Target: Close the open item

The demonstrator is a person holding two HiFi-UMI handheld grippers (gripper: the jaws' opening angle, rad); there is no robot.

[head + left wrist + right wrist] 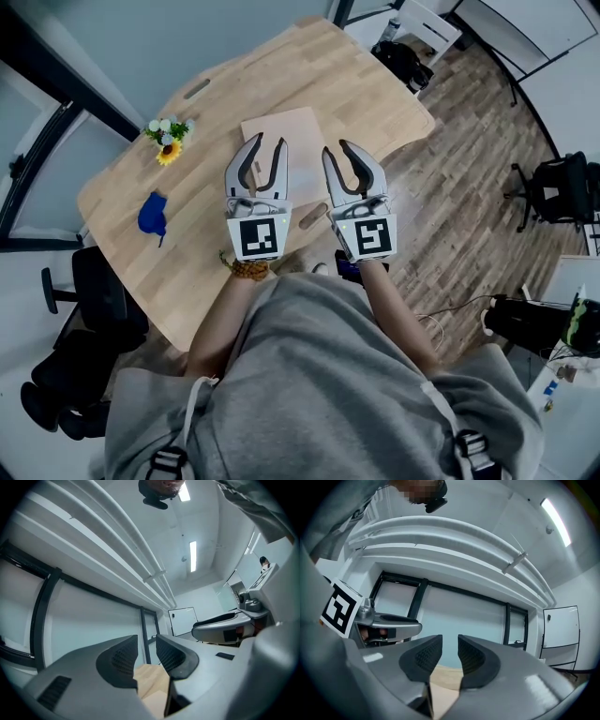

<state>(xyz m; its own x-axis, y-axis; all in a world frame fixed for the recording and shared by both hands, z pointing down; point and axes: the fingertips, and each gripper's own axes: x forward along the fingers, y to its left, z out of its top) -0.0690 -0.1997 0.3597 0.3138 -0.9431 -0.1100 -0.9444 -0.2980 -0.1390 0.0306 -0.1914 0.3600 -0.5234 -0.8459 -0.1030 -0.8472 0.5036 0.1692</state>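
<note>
A flat tan rectangular item (302, 131), like a thin box or folder, lies on the light wooden table (356, 84); I cannot tell whether it stands open. Both grippers hover side by side over its near edge, tilted upward. The left gripper (270, 142) is open with nothing between its fingers; in the left gripper view its jaws (146, 641) point at the wall and ceiling, with a strip of tan surface (151, 682) below. The right gripper (337, 148) is also open and empty; the right gripper view shows its jaws (450, 641) aimed at the windows.
A small blue object (153, 214) and a little bunch of flowers (169, 141) lie on the table's left part. A black office chair (94, 300) stands at the near left. A white chair with a dark bag (405, 58) stands beyond the far corner, another chair (562, 187) at the right.
</note>
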